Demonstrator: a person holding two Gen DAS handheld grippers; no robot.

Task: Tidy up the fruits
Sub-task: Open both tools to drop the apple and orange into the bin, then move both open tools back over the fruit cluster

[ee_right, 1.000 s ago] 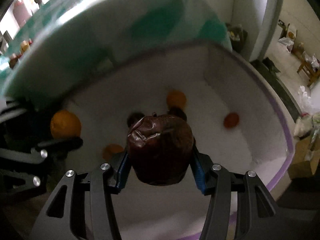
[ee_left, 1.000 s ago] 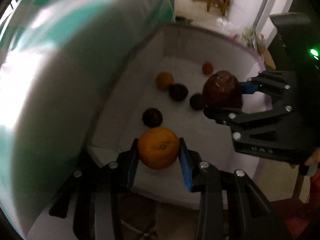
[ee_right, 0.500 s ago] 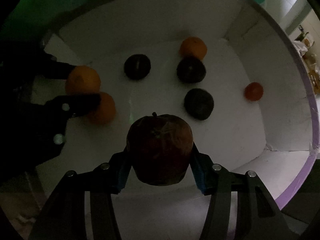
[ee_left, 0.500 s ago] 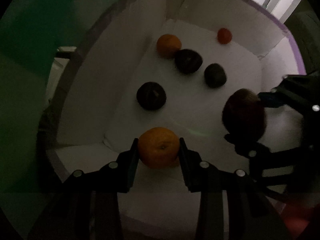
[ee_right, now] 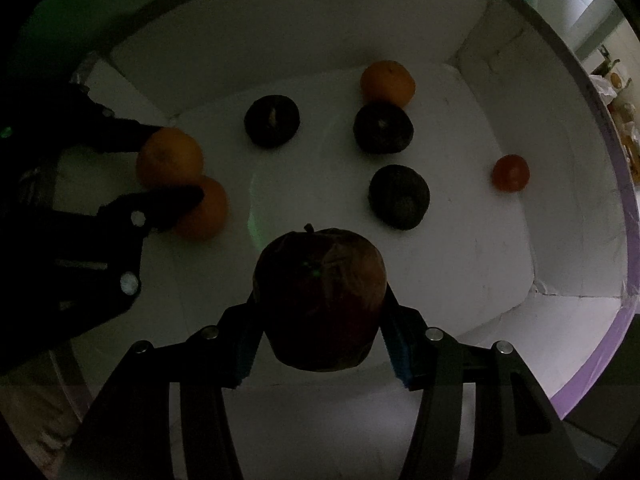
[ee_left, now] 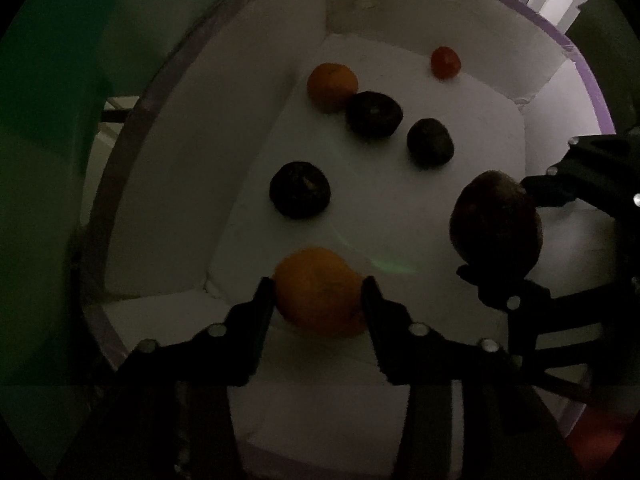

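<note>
Both grippers reach into a white foam box (ee_left: pixel 168 168) with a purple rim (ee_right: pixel 624 184). My left gripper (ee_left: pixel 318 292) is shut on an orange (ee_left: pixel 316 290), low near the box floor; it shows at the left of the right wrist view (ee_right: pixel 170 158), above a second orange (ee_right: pixel 206 210). My right gripper (ee_right: pixel 320 304) is shut on a dark red apple (ee_right: pixel 320 300) held above the floor, also seen in the left wrist view (ee_left: pixel 496 224). On the floor lie three dark fruits (ee_left: pixel 300 194) (ee_left: pixel 374 114) (ee_left: pixel 430 142), another orange (ee_left: pixel 330 84) and a small red fruit (ee_left: pixel 445 62).
The box's white walls (ee_right: pixel 280 28) enclose the fruit on all sides. A green and white lid (ee_left: pixel 44 120) stands open at the left. The scene is dim. A bright room shows past the right rim (ee_right: pixel 616 80).
Both grippers have gone from above the box rim down into it, each still holding its fruit. The view has darkened. The orange now sits lower, near the floor.
</note>
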